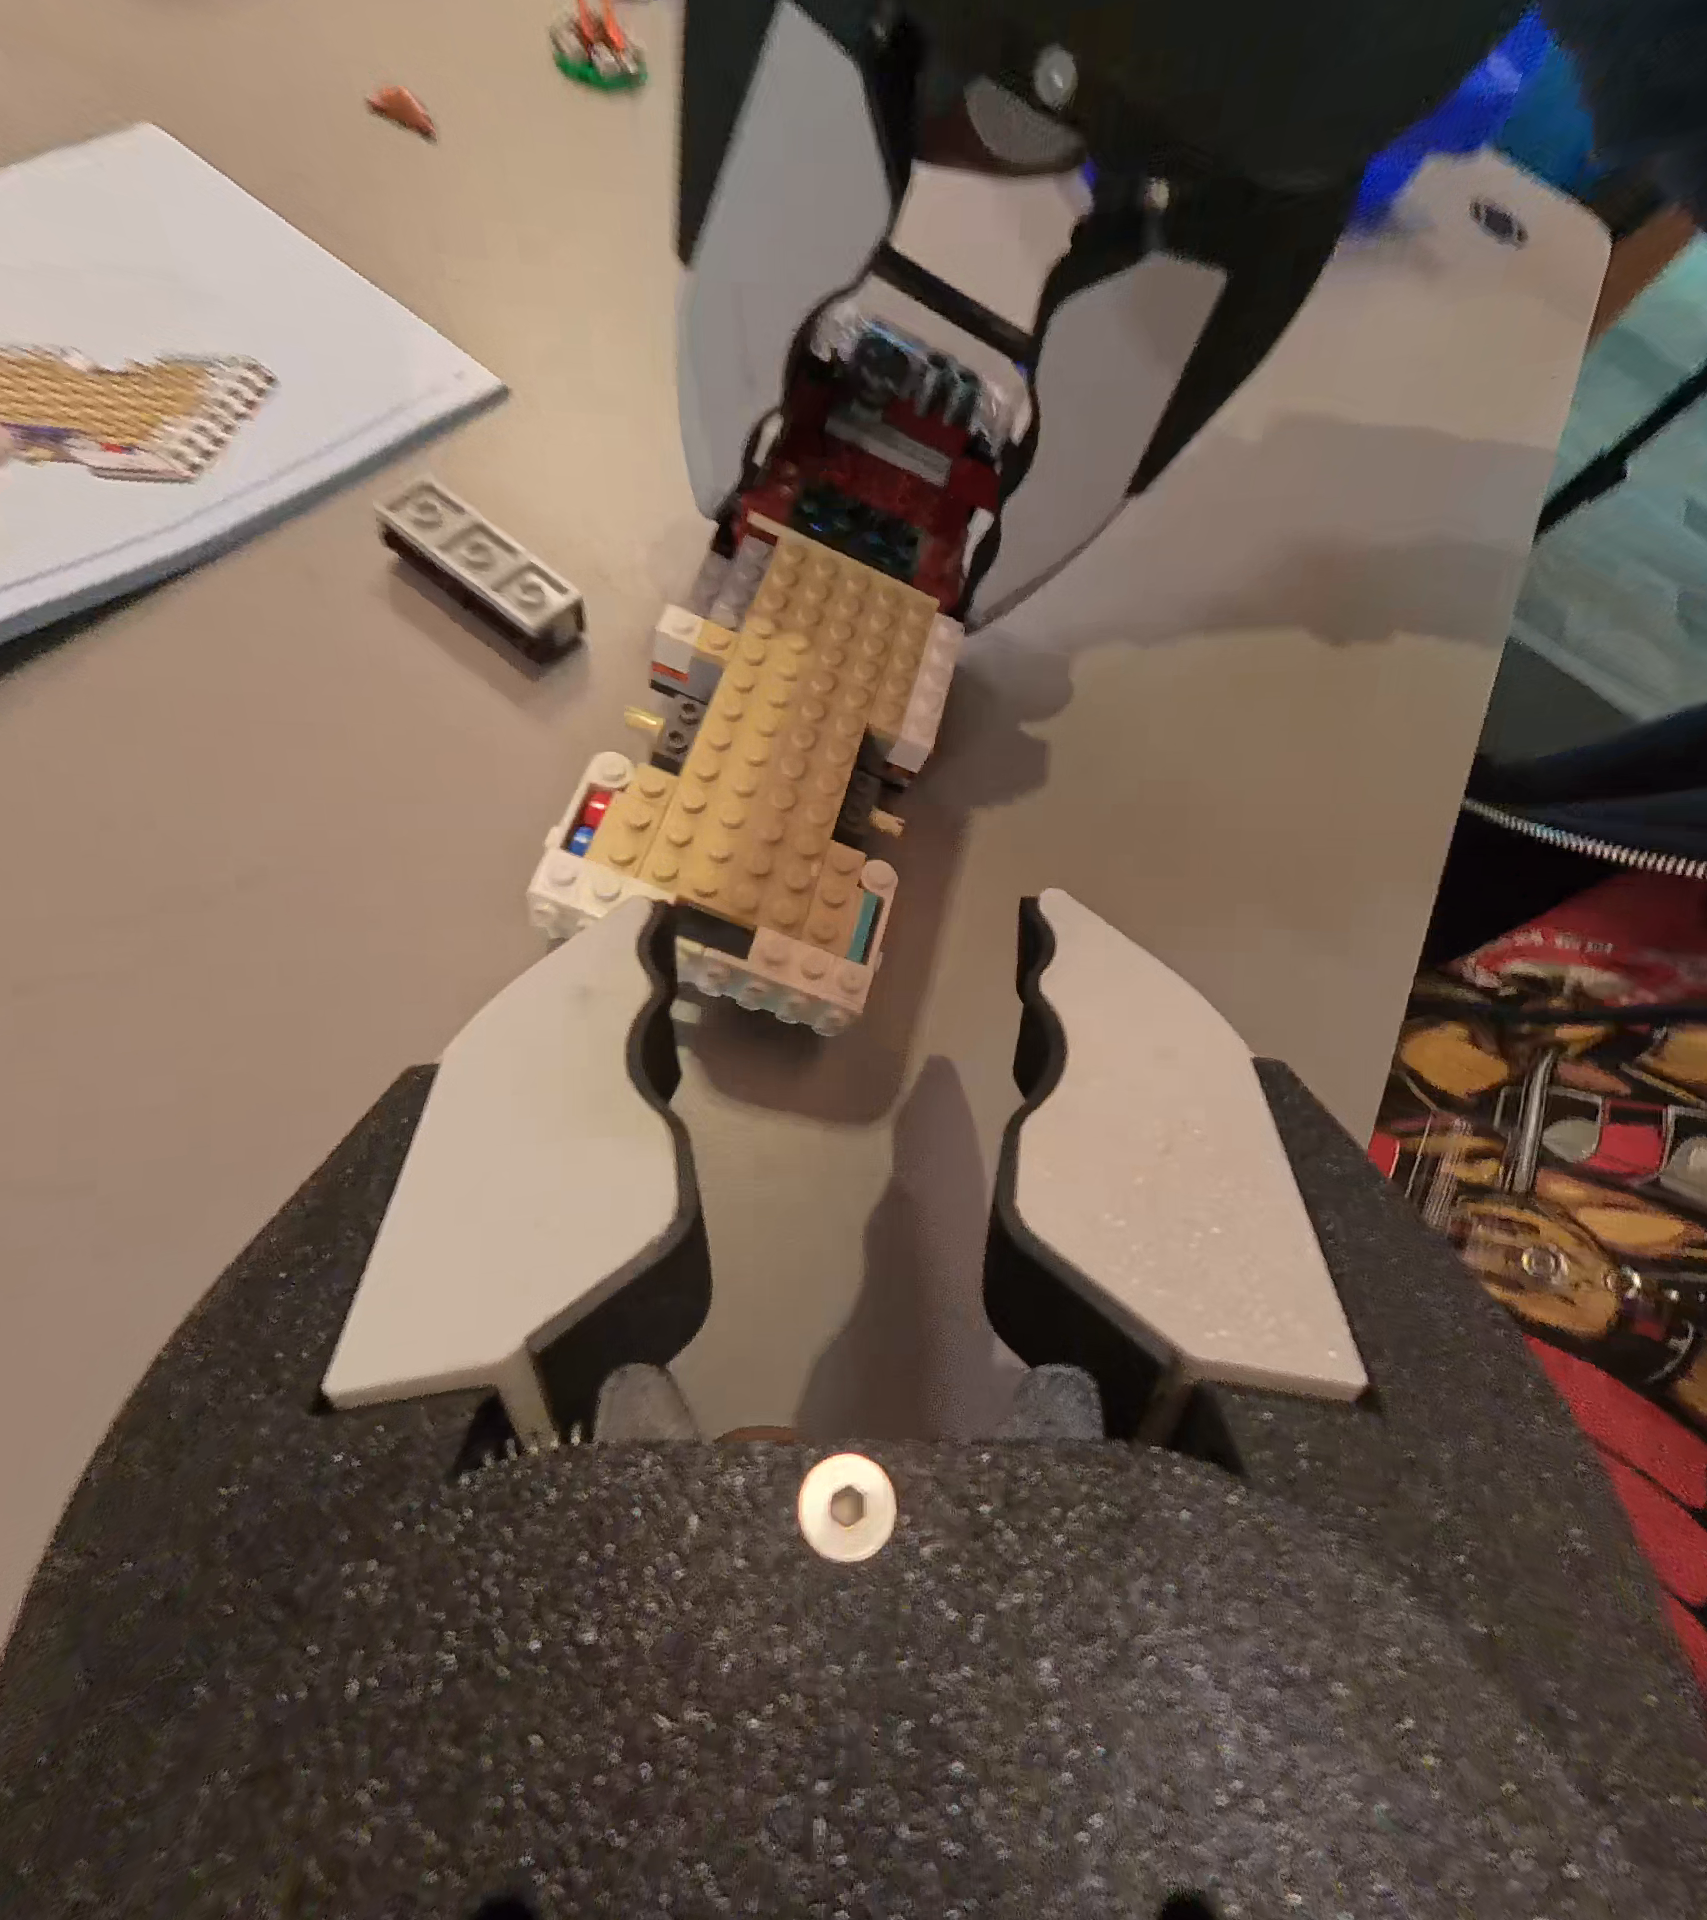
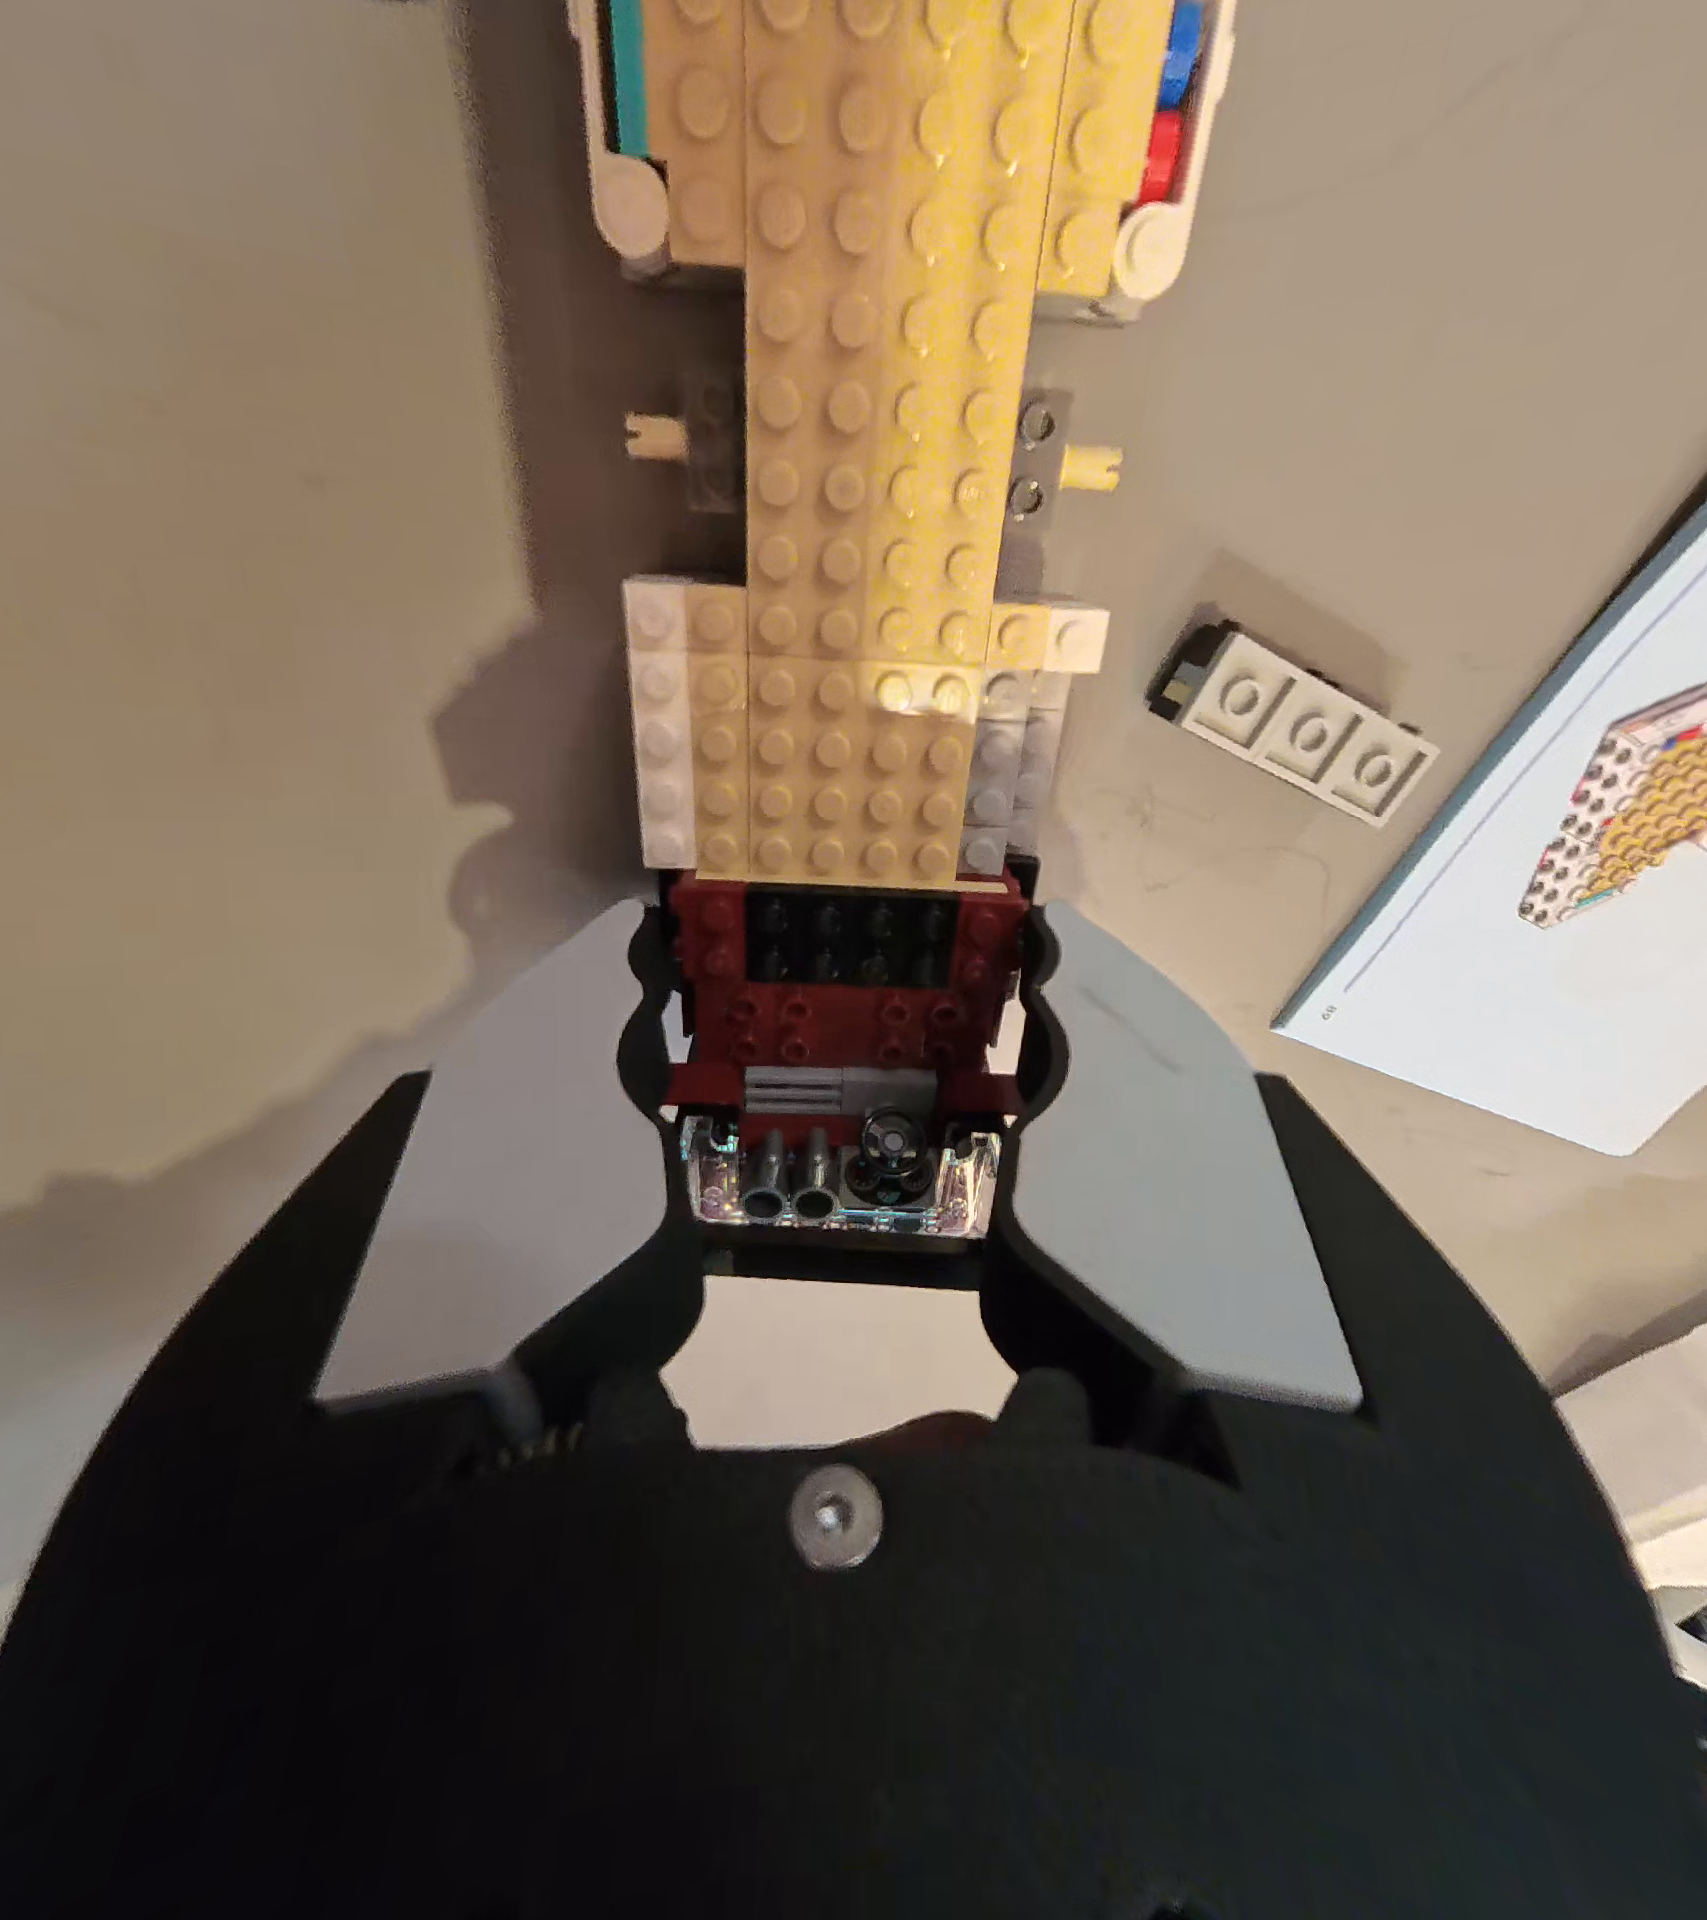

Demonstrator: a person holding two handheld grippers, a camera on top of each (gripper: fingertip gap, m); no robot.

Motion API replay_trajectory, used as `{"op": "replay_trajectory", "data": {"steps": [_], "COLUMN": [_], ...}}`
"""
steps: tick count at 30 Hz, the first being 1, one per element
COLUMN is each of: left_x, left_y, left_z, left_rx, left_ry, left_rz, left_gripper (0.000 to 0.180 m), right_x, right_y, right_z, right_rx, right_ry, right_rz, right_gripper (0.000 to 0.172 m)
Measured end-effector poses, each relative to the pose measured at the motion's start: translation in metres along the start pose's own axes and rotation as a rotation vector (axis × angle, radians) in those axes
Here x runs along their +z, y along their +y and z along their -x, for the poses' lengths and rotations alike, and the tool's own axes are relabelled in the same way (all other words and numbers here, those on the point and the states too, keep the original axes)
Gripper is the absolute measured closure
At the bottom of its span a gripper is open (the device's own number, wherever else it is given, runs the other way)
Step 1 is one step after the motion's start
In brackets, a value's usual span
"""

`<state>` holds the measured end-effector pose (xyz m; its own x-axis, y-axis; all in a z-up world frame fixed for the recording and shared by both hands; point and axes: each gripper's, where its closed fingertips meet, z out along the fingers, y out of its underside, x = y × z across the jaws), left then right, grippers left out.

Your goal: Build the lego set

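The right gripper (image 2: 838, 997) is clamped on the dark red cab end of a brick-built model (image 2: 859, 499) that lies on the grey table (image 2: 205, 520). The left gripper (image 1: 833, 935) stands apart at the white end; one finger (image 1: 558, 1039) is just beside it. The model looks light and stiff, but I judge its joints fragile; both ends seem the best hold. A loose grey brick (image 1: 480, 566) and an instruction booklet (image 1: 153, 312) lie near.

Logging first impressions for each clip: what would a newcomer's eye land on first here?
A long brick model with a tan studded deck lies on the table, stretched between the two grippers. The right gripper has its fingers closed against the sides of the model's dark red end, while the left gripper stands open at the white end. Off to the side lie a loose grey brick and an open instruction booklet.
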<state>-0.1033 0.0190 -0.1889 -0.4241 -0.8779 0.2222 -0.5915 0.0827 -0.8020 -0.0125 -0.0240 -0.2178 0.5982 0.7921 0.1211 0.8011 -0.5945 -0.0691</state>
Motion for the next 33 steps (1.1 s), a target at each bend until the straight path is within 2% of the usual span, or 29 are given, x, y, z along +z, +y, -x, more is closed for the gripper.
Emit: {"op": "replay_trajectory", "data": {"steps": [4,7,11,13,19,24,30,33], "left_x": [-0.018,-0.030,-0.030,-0.026,-0.011,-0.016,-0.015,0.000], "left_y": [-0.016,-0.020,-0.020,-0.020,-0.025,-0.024,-0.034,-0.035], "left_z": [0.011,0.018,0.010,0.004,-0.001,0.022,0.016,0.007], "left_rx": [-0.079,-0.216,-0.454,-0.518,-0.602,-0.567,-0.481,-0.469], "left_ry": [-0.052,-0.033,0.151,0.209,0.265,0.225,0.474,0.527], "left_rz": [-0.149,-0.258,-0.352,-0.376,-0.357,-0.312,-0.099,0.018], "left_gripper": [0.112,0.107,0.101,0.101,0.097,0.098,0.104,0.104], "right_x": [-0.007,-0.011,-0.018,-0.019,-0.022,-0.027,-0.035,-0.039], "right_y": [0.002,0.004,0.002,0.002,-0.004,-0.008,-0.024,-0.032], "right_z": [-0.004,-0.006,-0.006,-0.006,-0.003,0.002,0.016,0.025], "right_rx": [0.017,0.029,0.049,0.049,0.019,-0.055,-0.222,-0.301], "right_ry": [0.026,0.037,0.038,0.045,0.071,0.104,0.137,0.133], "right_rz": [-0.031,-0.055,-0.100,-0.102,-0.113,-0.108,-0.099,-0.102], "right_gripper": [0.107,0.107,0.107,0.107,0.107,0.107,0.107,0.107]}}
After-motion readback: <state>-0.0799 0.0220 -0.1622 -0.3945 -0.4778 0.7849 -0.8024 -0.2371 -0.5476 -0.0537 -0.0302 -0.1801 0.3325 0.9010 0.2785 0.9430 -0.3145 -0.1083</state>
